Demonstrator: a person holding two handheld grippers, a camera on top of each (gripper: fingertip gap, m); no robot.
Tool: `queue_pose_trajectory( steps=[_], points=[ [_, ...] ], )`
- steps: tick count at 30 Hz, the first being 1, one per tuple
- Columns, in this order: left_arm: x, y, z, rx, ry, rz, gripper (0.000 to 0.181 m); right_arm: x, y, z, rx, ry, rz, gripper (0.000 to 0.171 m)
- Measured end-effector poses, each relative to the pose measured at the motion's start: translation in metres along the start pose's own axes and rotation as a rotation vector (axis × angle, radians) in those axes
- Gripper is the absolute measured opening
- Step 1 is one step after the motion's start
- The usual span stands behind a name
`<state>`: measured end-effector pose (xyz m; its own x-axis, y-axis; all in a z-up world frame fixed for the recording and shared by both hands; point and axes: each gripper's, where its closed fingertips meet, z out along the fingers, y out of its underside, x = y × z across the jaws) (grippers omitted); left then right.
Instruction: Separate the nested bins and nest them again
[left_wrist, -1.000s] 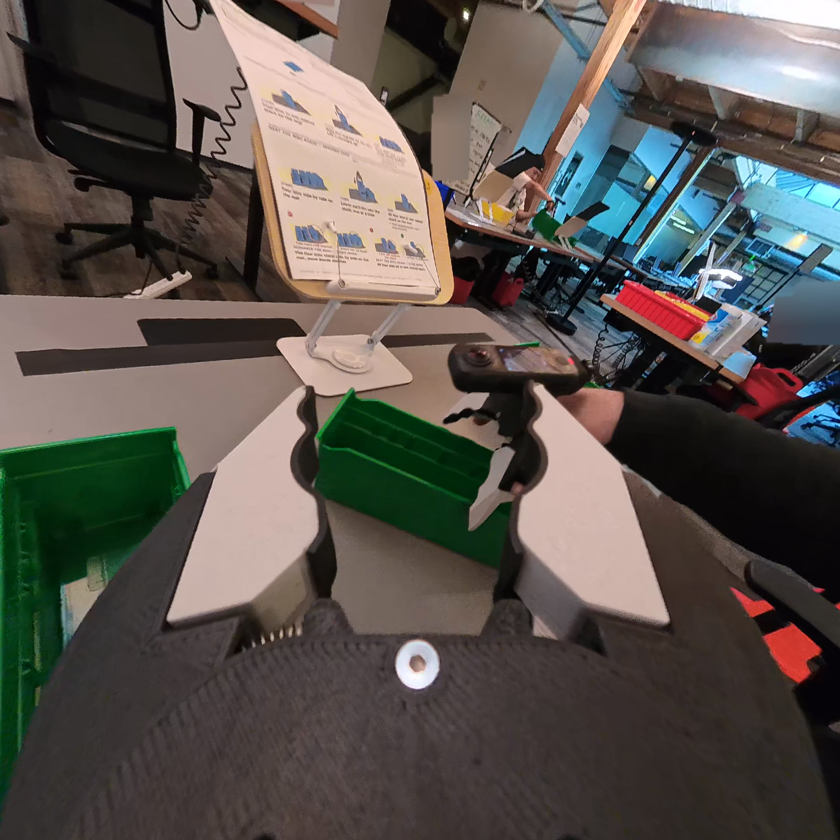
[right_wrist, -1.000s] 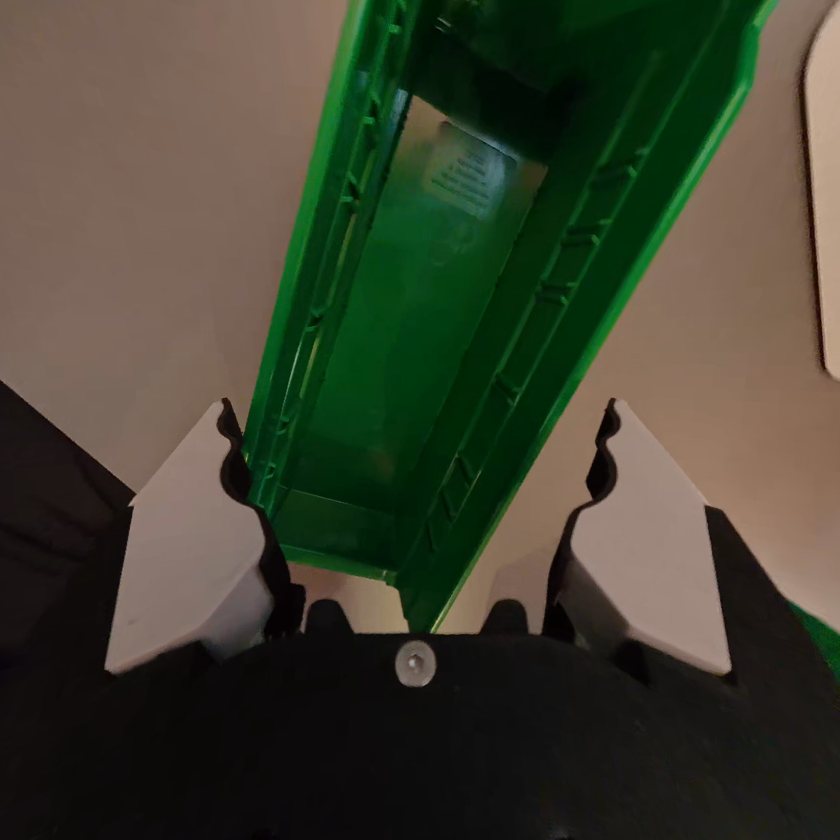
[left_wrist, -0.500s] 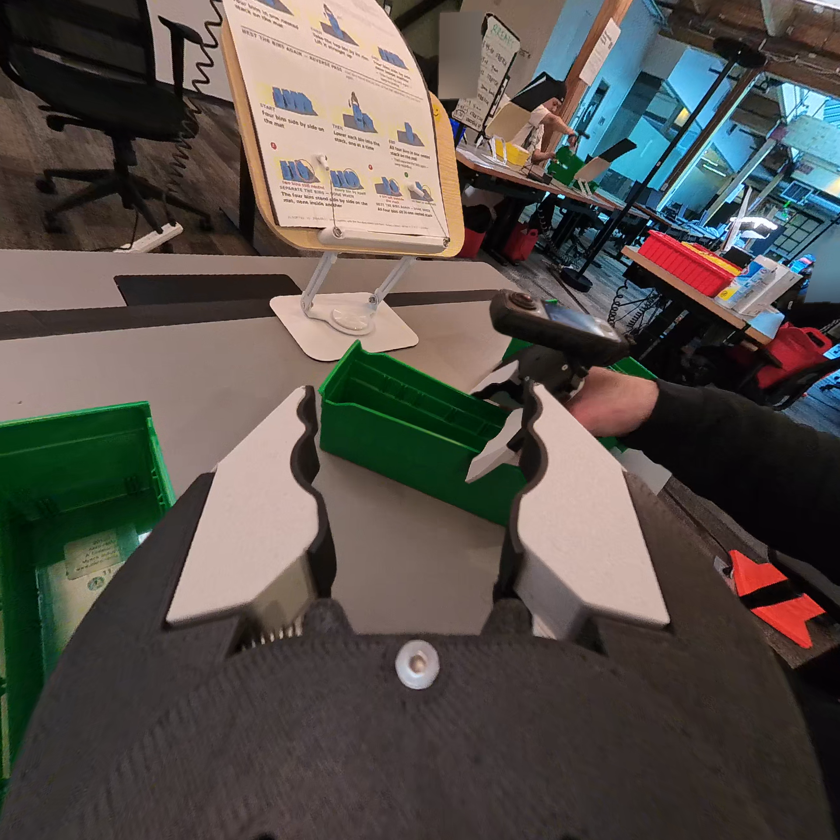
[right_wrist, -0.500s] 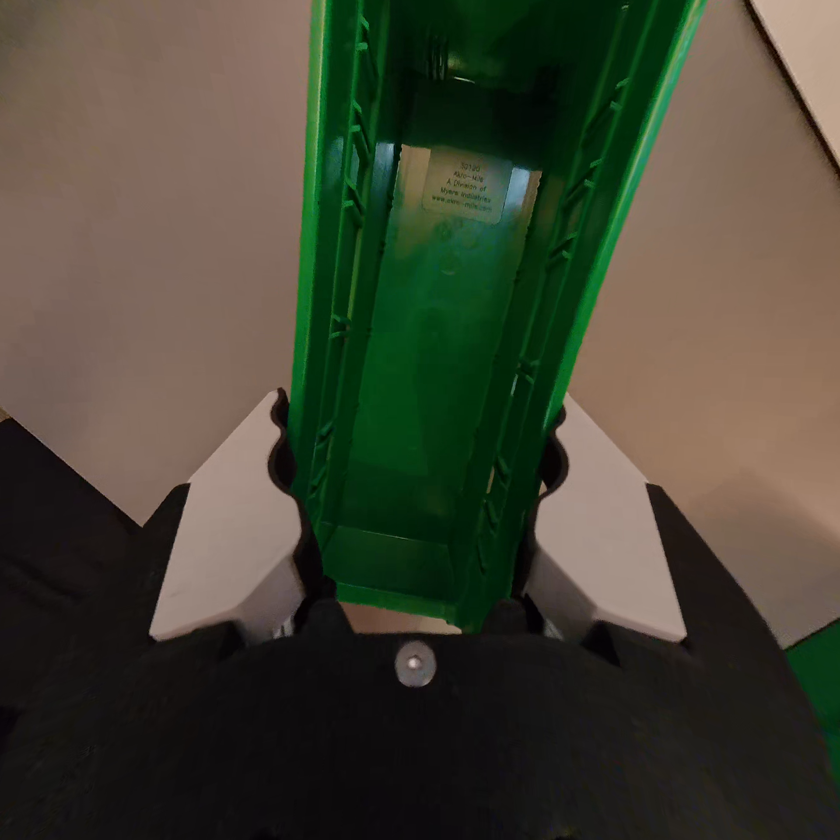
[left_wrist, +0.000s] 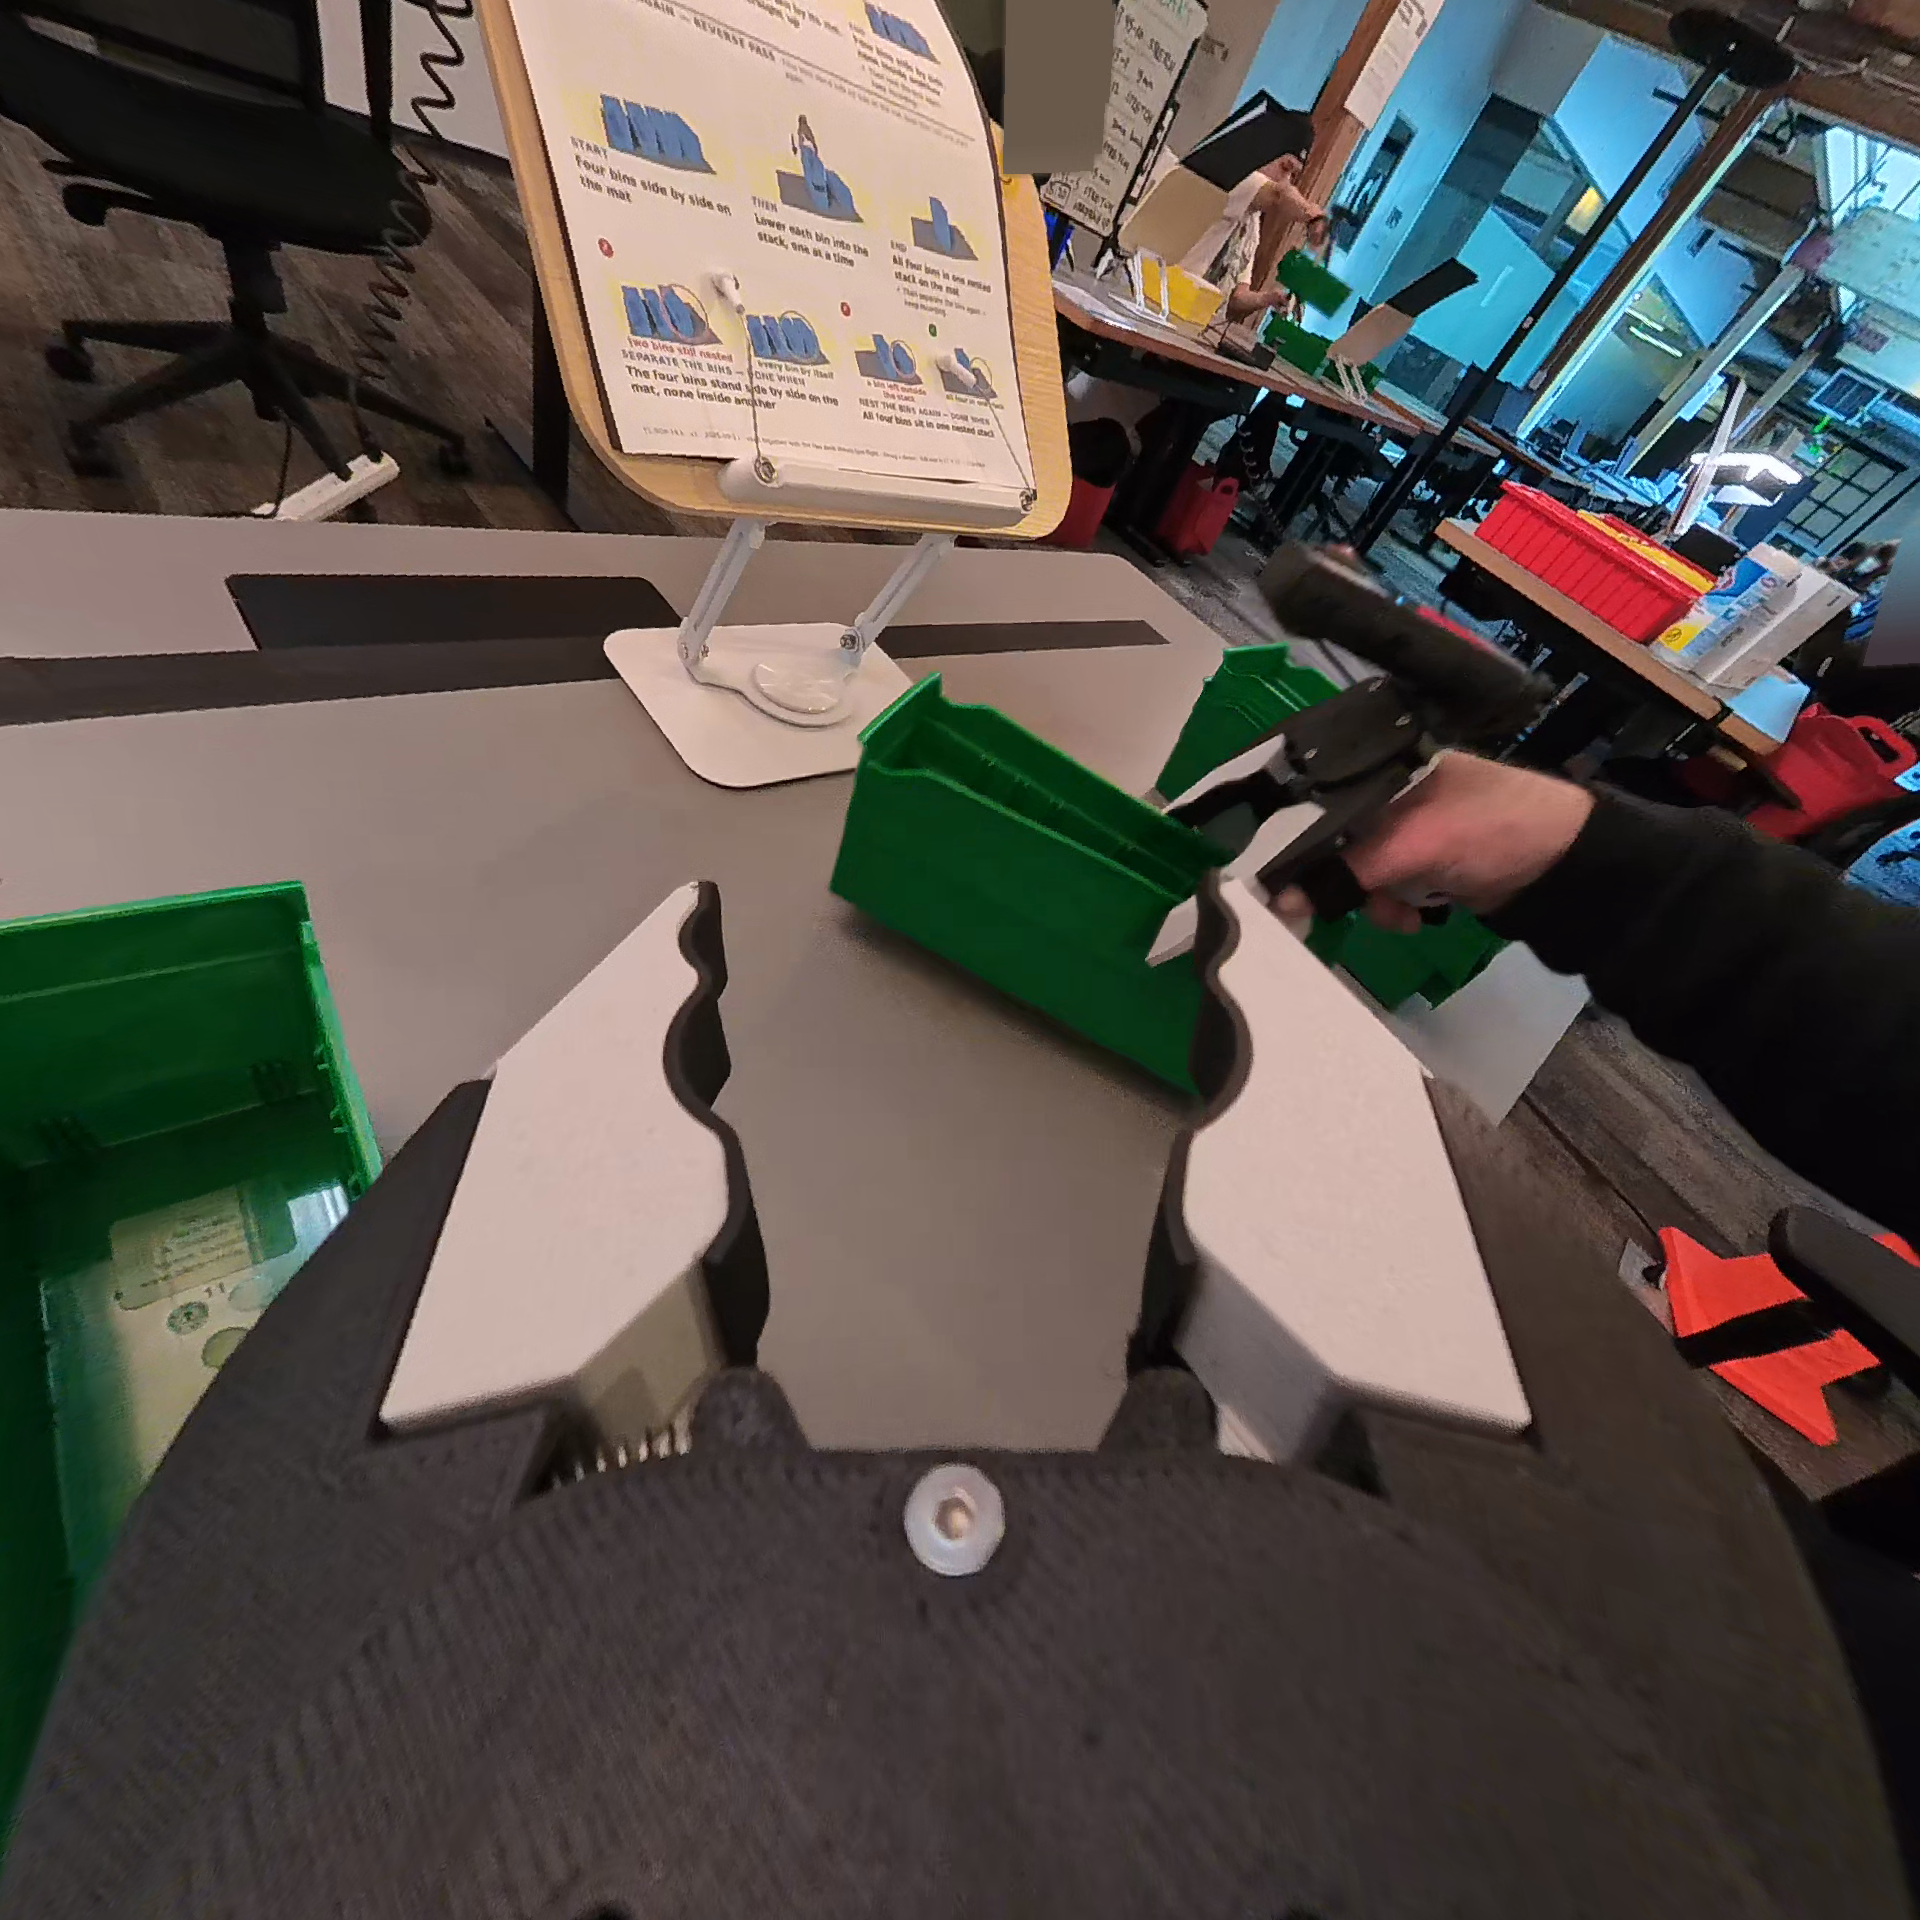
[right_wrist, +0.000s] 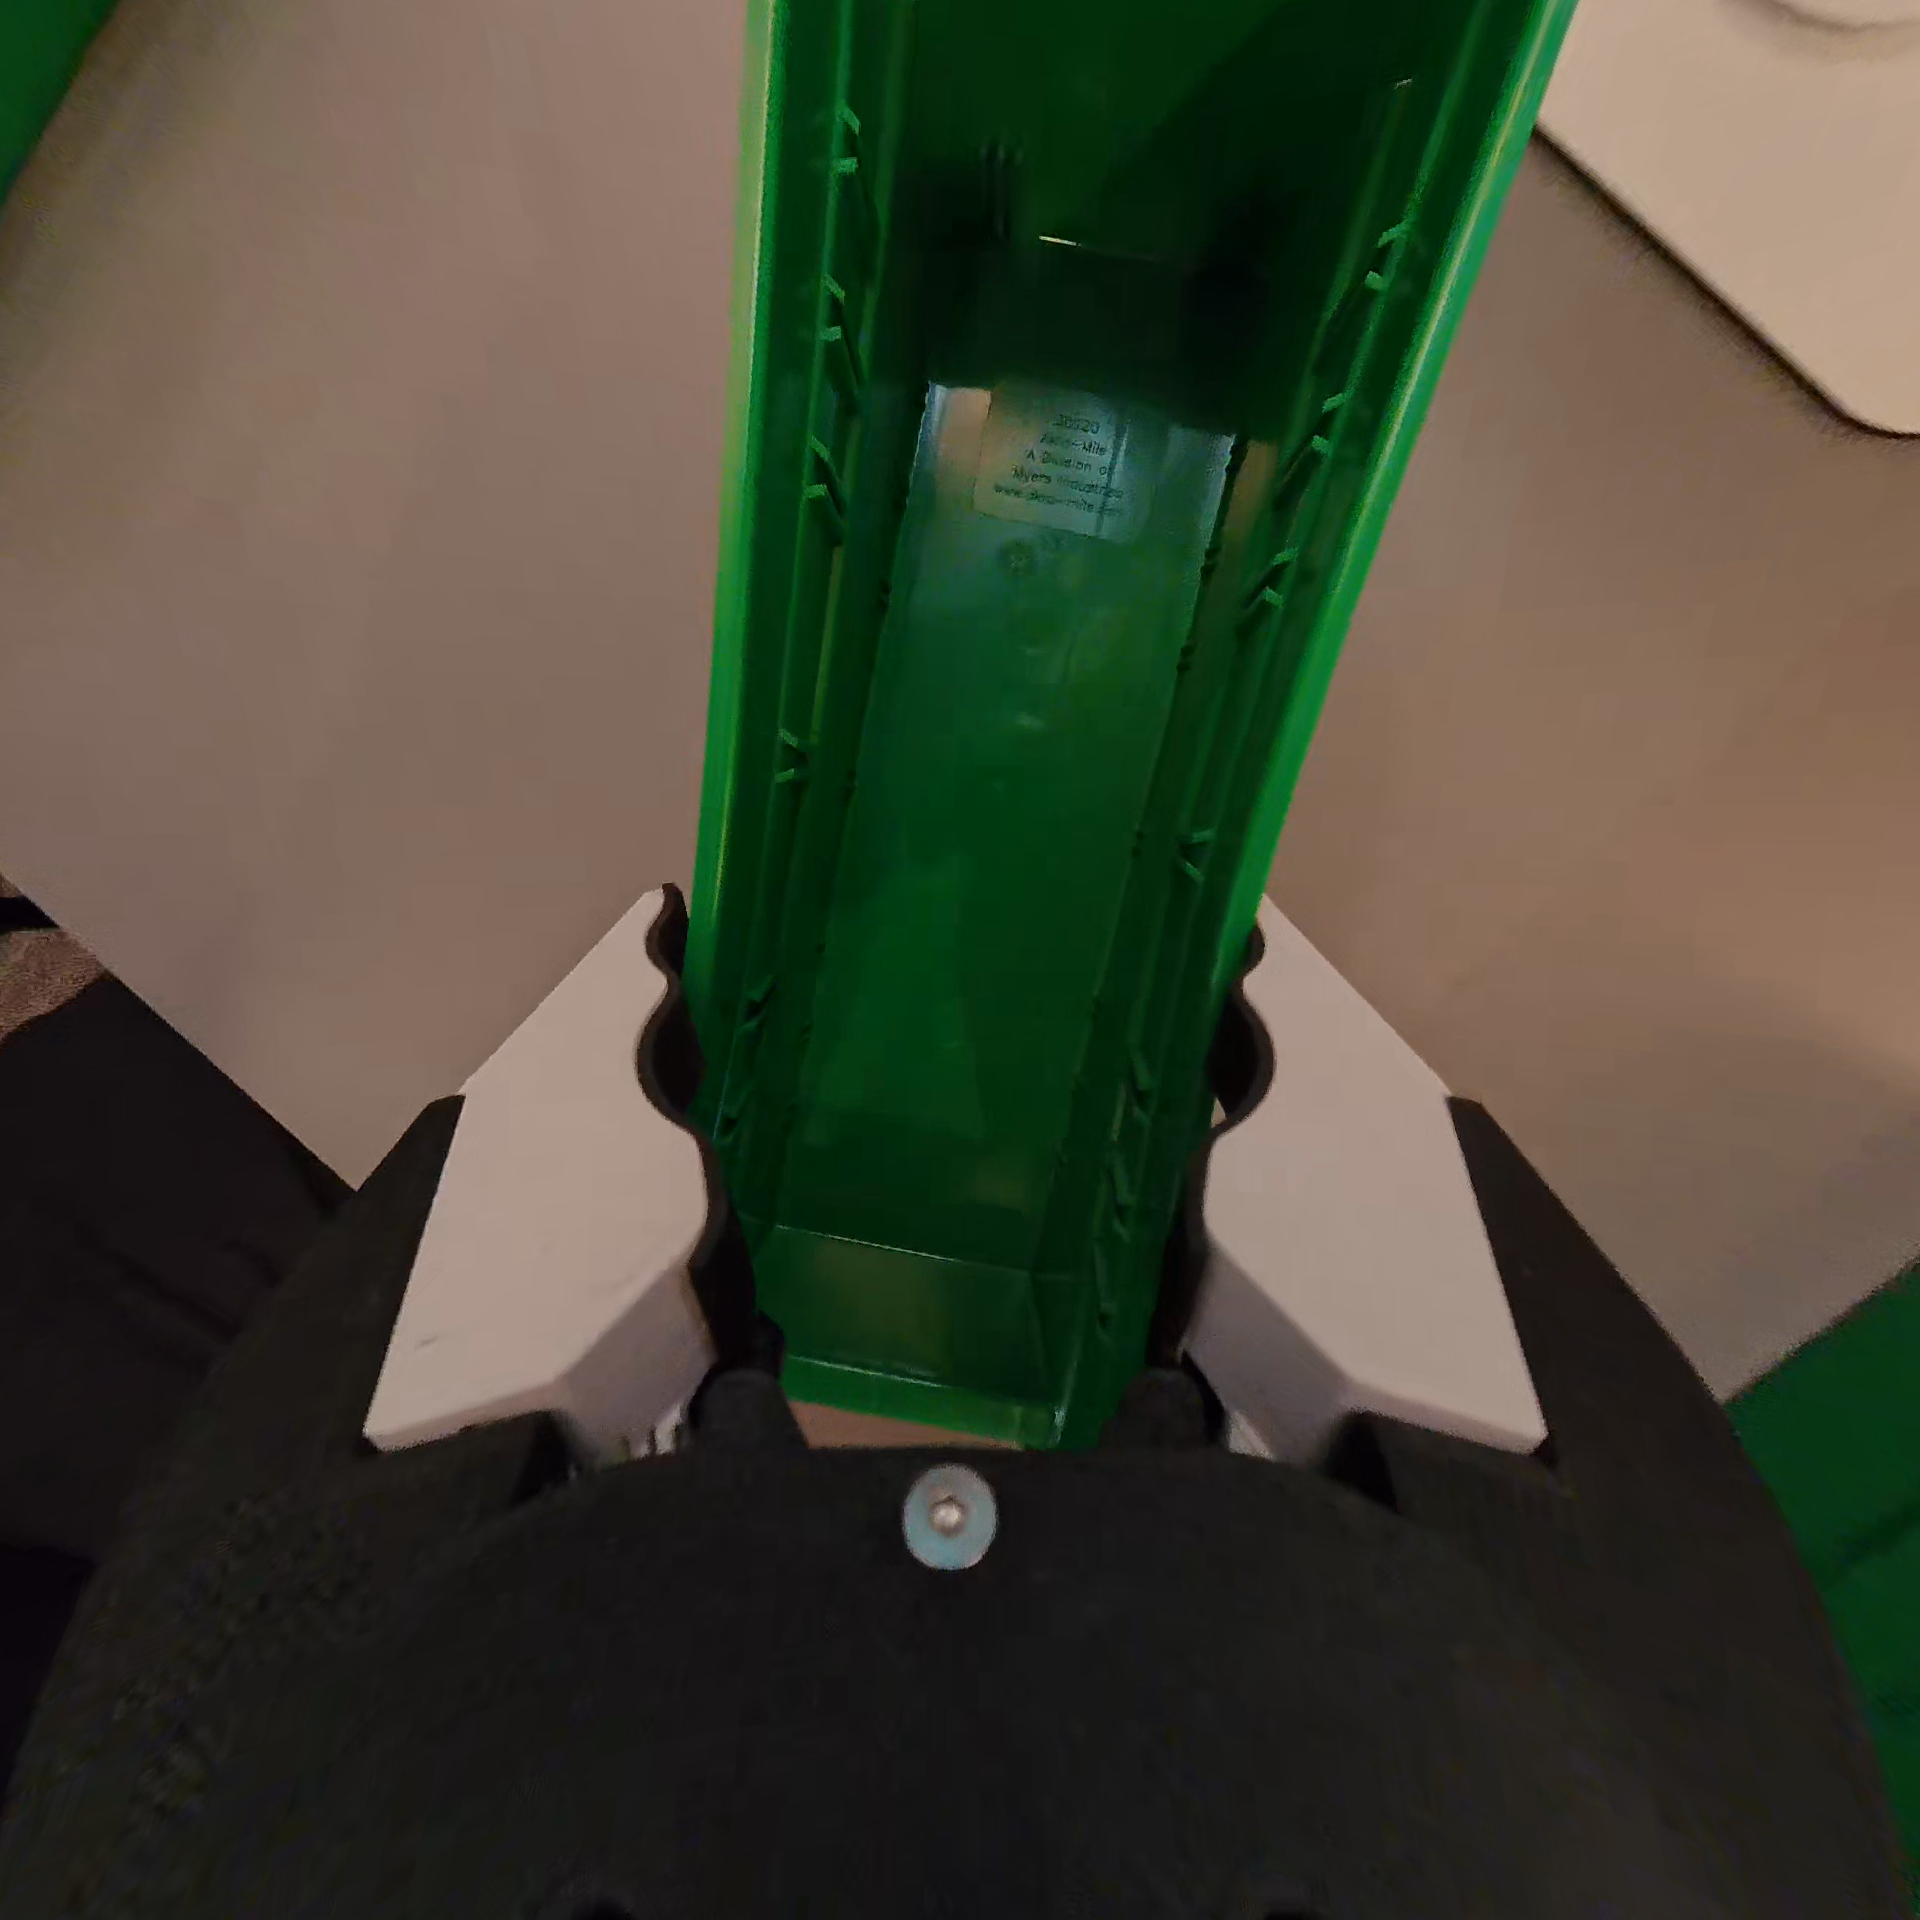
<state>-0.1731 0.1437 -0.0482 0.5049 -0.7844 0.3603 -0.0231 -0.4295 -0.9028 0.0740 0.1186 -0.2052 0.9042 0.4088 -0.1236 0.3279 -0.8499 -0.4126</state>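
R tool: fingers pressed on both long walls of a narrow green bin, clamped near its end. Bin's open top faces the wrist cam; inside nothing but a small pale label on the floor. Bin runs straight out from the tool, over the grey desk. In the L view the same R tool, held in a hand, grips that bin by its right end; bin looks tilted, left end higher, and whether it touches the desk can't be told.

L tool: wide open, holds nothing, touches nothing; bare desk shows betw. its fingers. Held bin is just ahead and to the right of it, its near corner partly hidden behind the right finger.

2nd bin at far left, on the desk beside the L tool; open top up, a pale label on its floor, otherwise empty. More green bins behind the R tool at the desk's right edge; how many, or whether nested, can't be told.

White stand w/ an instruction sheet at the desk's back, past the held bin. Black strip across the desk behind it. Orange marker on the floor at right.
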Motion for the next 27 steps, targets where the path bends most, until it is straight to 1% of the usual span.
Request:
queue_pose_trajectory(
  steps=[2, 4, 9, 12, 14, 17, 21, 24, 27],
  points=[
    [0.0, 0.003, 0.002, -0.01, -0.001, 0.001, 0.089, 0.012, -0.001, -0.017, 0.028, -0.007, 0.03, 0.1],
    [0.0, 0.005, 0.005, -0.017, -0.001, 0.0, 0.09, 0.027, -0.004, -0.042, 0.077, -0.007, 0.065, 0.1],
    [-0.002, 0.011, 0.009, -0.035, -0.004, -0.004, 0.09, 0.081, -0.003, -0.128, 0.196, 0.038, 0.158, 0.1],
    [-0.003, 0.011, 0.009, -0.036, -0.005, -0.006, 0.09, 0.122, 0.014, -0.178, 0.233, 0.116, 0.223, 0.102],
    [-0.003, 0.012, 0.01, -0.036, -0.003, -0.008, 0.09, 0.146, 0.036, -0.2, 0.216, 0.167, 0.264, 0.104],
    [-0.002, 0.013, 0.012, -0.04, 0.001, -0.01, 0.09, 0.169, 0.076, -0.213, 0.175, 0.185, 0.331, 0.104],
    [-0.001, 0.019, 0.017, -0.062, 0.001, -0.009, 0.09, 0.192, 0.116, -0.217, 0.178, 0.19, 0.426, 0.104],
    [0.002, 0.02, 0.021, -0.069, 0.005, -0.006, 0.09, 0.197, 0.138, -0.208, 0.143, 0.191, 0.456, 0.106],
    [0.005, 0.022, 0.025, -0.079, 0.007, -0.001, 0.09, 0.205, 0.151, -0.192, 0.105, 0.209, 0.486, 0.107]
  ],
)
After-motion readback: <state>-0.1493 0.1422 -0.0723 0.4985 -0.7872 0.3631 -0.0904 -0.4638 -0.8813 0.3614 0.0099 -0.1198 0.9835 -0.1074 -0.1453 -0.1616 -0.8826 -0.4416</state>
